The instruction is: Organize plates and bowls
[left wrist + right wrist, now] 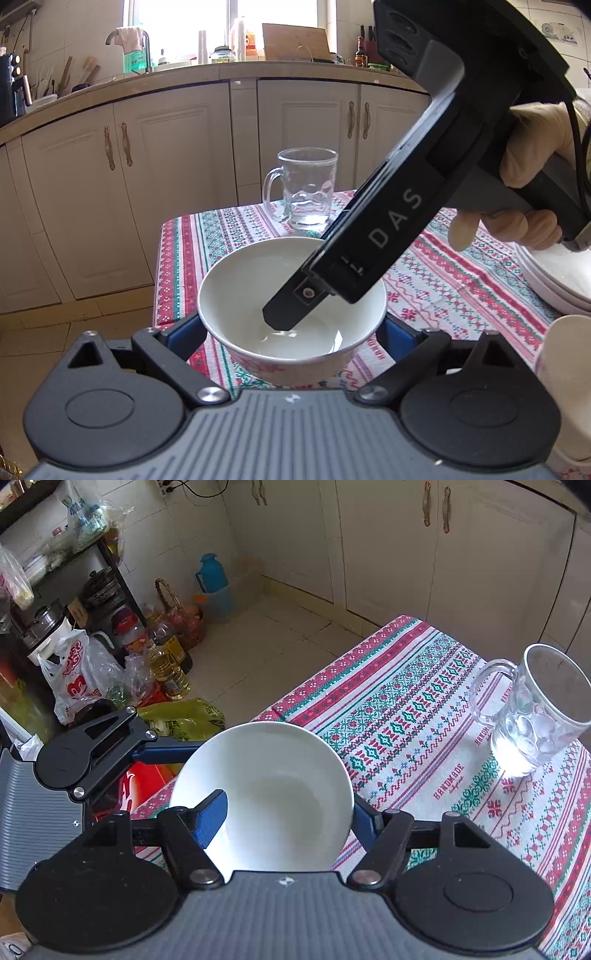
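Bowl point(280, 794) white inside – red floral print outside; tablecloth point(424, 716) red-green-white cross-stitch stripes; mug point(532, 712) clear.

Left gripper point(291, 332) spread wide, right gripper point(288, 812) clamped (gloved hand point(524, 181) gripping handle).

The desk point(424, 716) was covered by a cloth point(436, 273) with woven bands of red, green and white, and the word "HANDMADE" was printed on it in several places. A clear glass mug point(532, 716) stood upright on the cloth near the far edge, its handle turned to the left in both views. White plates point(554, 280) lay in a stack on the cloth at the right side, only partly in view.
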The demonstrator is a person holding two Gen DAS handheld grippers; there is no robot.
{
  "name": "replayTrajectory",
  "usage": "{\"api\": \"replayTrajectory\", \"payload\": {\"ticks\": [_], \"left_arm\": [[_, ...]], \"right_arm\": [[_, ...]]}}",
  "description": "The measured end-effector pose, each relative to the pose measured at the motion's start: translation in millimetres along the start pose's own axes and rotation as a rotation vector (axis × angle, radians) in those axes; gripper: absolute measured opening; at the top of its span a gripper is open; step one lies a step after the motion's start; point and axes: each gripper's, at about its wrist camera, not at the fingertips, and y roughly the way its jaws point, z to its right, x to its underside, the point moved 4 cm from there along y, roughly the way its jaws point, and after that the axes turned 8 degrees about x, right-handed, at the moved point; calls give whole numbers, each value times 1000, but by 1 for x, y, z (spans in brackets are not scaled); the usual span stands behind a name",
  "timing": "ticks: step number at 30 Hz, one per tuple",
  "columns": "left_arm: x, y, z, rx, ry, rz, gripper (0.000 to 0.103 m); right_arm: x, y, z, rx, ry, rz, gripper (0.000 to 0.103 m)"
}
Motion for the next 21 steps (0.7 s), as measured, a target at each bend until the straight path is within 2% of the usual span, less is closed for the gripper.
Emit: {"api": "replayTrajectory", "payload": {"ticks": [21], "left_arm": [[-15, -60, 84, 48, 60, -8, 97]], "right_arm": [[68, -102, -25, 3, 55, 96, 76]]}}
